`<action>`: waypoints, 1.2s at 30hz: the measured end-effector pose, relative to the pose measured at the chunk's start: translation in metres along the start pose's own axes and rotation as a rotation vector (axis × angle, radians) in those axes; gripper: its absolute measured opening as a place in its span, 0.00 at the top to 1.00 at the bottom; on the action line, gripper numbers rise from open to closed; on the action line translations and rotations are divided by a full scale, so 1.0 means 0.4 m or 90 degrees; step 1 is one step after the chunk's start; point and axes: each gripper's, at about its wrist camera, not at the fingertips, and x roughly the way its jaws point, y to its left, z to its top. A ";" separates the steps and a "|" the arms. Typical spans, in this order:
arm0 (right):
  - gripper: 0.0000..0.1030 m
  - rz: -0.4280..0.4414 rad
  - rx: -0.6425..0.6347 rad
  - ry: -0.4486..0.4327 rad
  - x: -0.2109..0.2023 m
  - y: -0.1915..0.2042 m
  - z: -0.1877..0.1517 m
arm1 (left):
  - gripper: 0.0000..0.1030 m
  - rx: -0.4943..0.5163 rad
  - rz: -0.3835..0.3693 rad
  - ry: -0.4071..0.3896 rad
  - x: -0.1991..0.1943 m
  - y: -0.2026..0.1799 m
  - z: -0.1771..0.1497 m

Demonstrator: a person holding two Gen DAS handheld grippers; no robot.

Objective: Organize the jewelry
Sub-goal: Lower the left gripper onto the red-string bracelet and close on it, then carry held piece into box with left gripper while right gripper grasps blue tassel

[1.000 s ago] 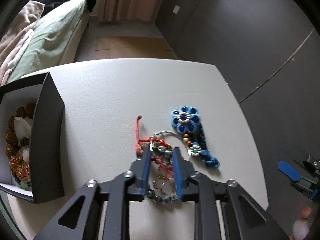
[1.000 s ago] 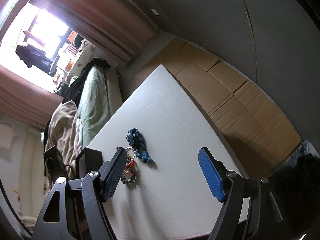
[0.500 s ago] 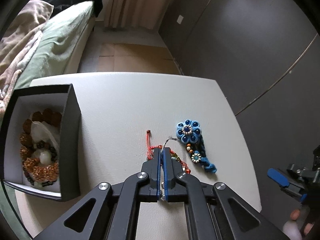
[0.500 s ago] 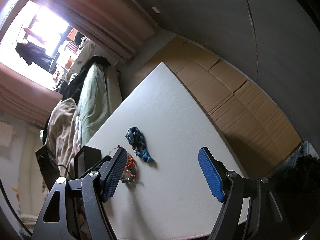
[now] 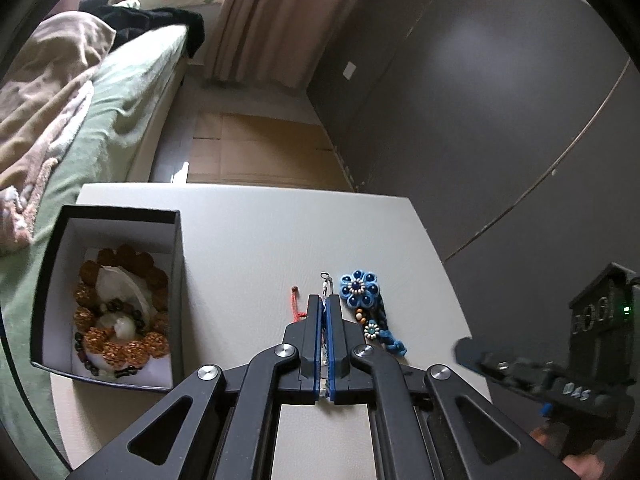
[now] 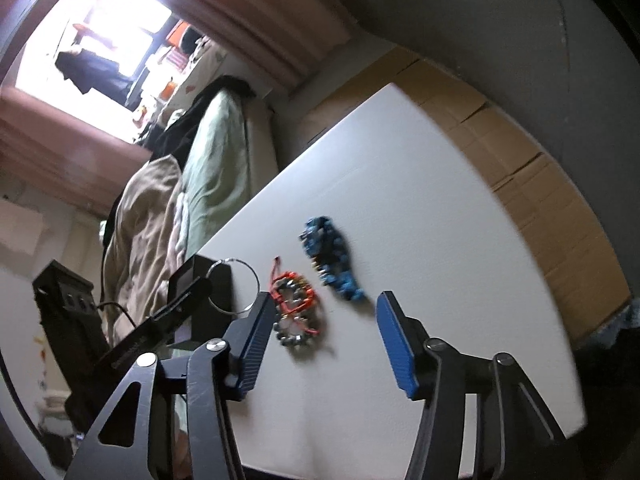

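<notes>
My left gripper (image 5: 324, 300) is shut on a thin silver ring bangle (image 6: 234, 286), lifted above the white table (image 5: 260, 232); its clasp pokes out past the fingertips (image 5: 326, 282). A red cord and bead bracelet (image 6: 298, 314) lies on the table, its cord end showing left of my left fingers (image 5: 295, 304). A blue flower piece (image 5: 360, 290) lies to the right; it also shows in the right wrist view (image 6: 330, 258). My right gripper (image 6: 326, 336) is open and empty, hovering near the bracelets.
A black box with white lining (image 5: 176, 264) holds several brown bead bracelets at the table's left. A bed with green and beige bedding (image 5: 80, 120) lies beyond. Cardboard (image 6: 540, 184) covers the floor past the far edge.
My left gripper closed on the silver bangle and lifted it off the pile, leaving the red bracelet on the table. My right gripper moved in closer to the jewelry.
</notes>
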 end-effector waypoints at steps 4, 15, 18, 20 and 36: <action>0.61 0.006 -0.018 0.020 0.048 0.038 -0.002 | 0.99 -0.009 -0.004 -0.009 -0.018 0.015 0.001; 0.61 -0.115 -0.065 -0.006 0.137 0.066 0.055 | 0.99 -0.030 -0.008 -0.034 -0.058 0.057 0.012; 0.61 -0.124 -0.074 0.002 0.166 0.069 0.073 | 0.99 -0.042 -0.005 -0.042 -0.071 0.079 0.016; 0.61 -0.126 -0.085 -0.001 0.178 0.076 0.082 | 0.99 -0.051 0.000 -0.048 -0.081 0.095 0.020; 0.80 -0.211 -0.172 0.027 0.229 0.103 0.065 | 0.99 -0.067 0.038 -0.063 -0.119 0.154 0.012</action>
